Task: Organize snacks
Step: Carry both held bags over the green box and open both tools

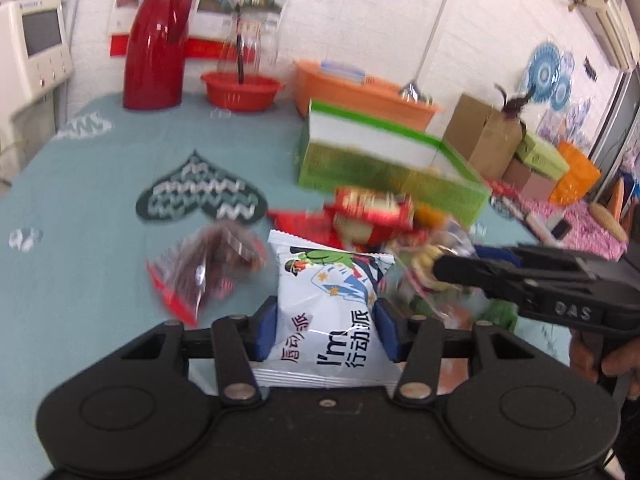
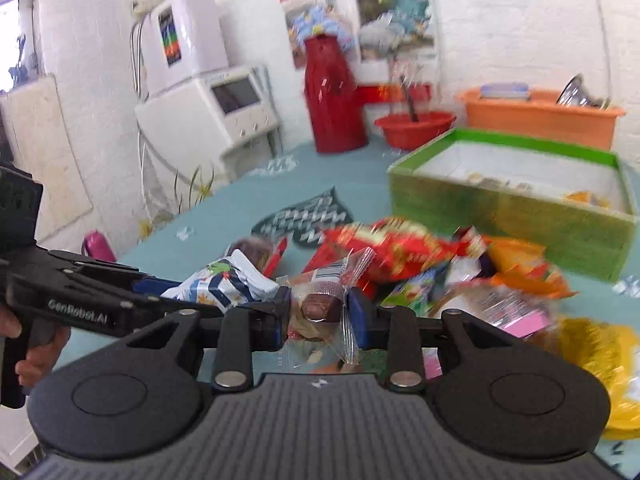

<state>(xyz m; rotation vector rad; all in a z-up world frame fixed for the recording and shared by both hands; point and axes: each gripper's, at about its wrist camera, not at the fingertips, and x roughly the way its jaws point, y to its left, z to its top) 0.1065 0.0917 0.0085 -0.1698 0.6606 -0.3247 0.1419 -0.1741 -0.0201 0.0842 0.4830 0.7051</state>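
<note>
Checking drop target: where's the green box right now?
The green box sits open on the teal tablecloth, right of centre in the right wrist view, behind the snack pile, before the orange basket.

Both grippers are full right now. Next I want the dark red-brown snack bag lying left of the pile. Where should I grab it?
Grip the dark snack bag across its bulging middle, coming from above with fingers spanning its narrow width. It lies flat on the tablecloth, apart from the pile, so its left side is unobstructed. Blur hides its seams.

My right gripper (image 2: 317, 316): clamped on a clear-wrapped brown snack (image 2: 318, 304).
My left gripper (image 2: 224, 300): pinching a white packet (image 2: 224, 284).
Green box (image 2: 508, 208): beyond the snack pile (image 2: 420, 264).
</note>
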